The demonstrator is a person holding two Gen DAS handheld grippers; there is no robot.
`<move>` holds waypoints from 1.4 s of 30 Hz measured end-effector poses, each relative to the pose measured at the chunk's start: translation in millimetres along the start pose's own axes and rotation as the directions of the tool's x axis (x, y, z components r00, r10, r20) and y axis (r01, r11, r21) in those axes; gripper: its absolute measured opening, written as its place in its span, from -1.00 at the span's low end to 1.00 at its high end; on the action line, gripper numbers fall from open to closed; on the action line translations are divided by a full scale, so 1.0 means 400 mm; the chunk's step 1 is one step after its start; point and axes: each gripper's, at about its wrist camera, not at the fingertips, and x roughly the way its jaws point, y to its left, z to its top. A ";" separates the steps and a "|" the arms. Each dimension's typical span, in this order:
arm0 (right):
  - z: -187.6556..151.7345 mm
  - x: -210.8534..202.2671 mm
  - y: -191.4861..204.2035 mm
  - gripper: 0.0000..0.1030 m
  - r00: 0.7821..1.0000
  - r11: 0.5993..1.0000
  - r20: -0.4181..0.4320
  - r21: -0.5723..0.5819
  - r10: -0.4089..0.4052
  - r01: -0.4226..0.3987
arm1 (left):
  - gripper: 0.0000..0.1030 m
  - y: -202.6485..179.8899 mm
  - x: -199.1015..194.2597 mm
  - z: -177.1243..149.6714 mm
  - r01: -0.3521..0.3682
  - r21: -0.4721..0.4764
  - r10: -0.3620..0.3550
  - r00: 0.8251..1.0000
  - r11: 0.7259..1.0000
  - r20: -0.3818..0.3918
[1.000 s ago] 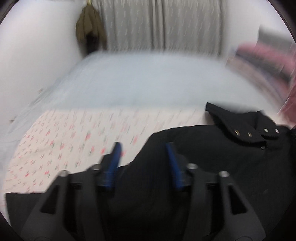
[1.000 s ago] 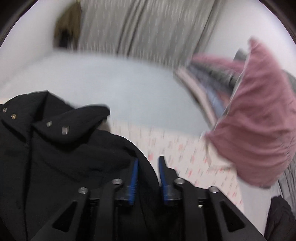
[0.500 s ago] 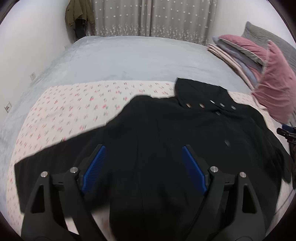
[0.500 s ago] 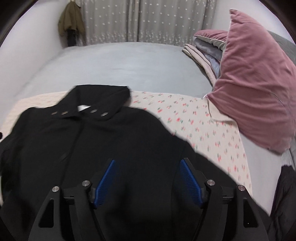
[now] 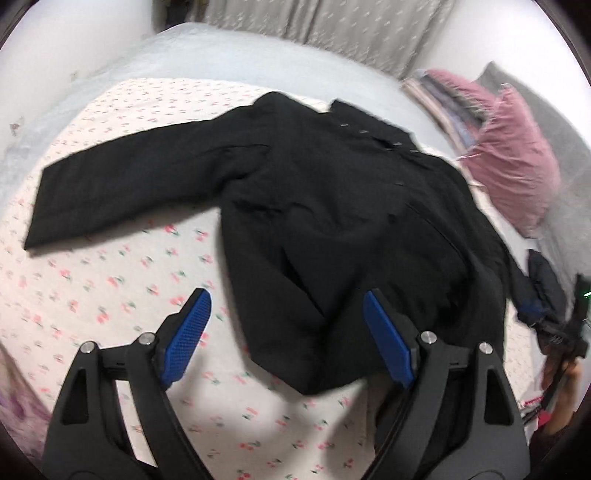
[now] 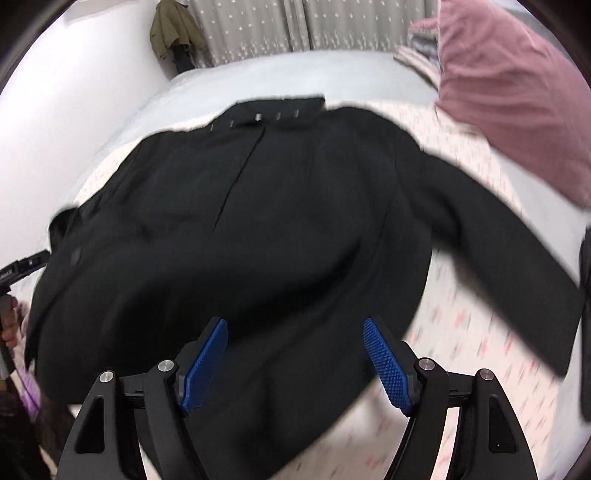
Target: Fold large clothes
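Observation:
A large black jacket (image 5: 332, 206) lies spread out, collar at the far side, on a floral sheet (image 5: 92, 288) over the bed. One sleeve (image 5: 129, 184) stretches out to the left in the left wrist view, the other sleeve (image 6: 498, 251) to the right in the right wrist view. My left gripper (image 5: 285, 299) hangs open above the jacket's near hem, nothing between its blue pads (image 5: 188, 332). Over the jacket's (image 6: 258, 221) lower body, my right gripper (image 6: 295, 325) has its jaws opening, with nothing held.
A pink pillow (image 6: 517, 92) and a stack of folded blankets (image 5: 443, 96) sit at the bed's right. Grey bedspread (image 6: 295, 74) runs to the curtain. An olive coat (image 6: 173, 33) hangs in the corner. A white wall (image 6: 74, 110) borders the left. Another dark garment (image 5: 543, 288) lies at the right edge.
Both grippers let go of the jacket, opened wide and drew back toward the near side. The jacket now lies spread flat with both sleeves out.

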 end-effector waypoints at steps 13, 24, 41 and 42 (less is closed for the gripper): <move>-0.336 0.094 0.064 0.52 0.981 0.971 -0.087 0.178 0.175 -0.158 | 0.18 -0.090 0.145 -0.057 0.241 0.172 -0.244 0.970 0.955 -0.002; -0.315 -0.155 -0.025 -0.85 0.968 0.955 0.062 0.162 0.242 -0.249 | -0.78 -0.096 -0.128 -0.132 0.200 0.430 -0.217 0.976 0.880 -0.009; -0.378 -0.192 -0.270 0.38 0.997 0.946 -0.017 0.318 0.080 -0.070 | 0.57 0.246 -0.207 -0.228 0.183 0.140 -0.171 0.981 0.973 -0.094; -0.376 -0.181 -0.273 0.38 0.996 0.943 -0.021 0.323 0.089 -0.078 | 0.57 0.248 -0.195 -0.226 0.204 0.097 -0.194 0.976 0.974 -0.101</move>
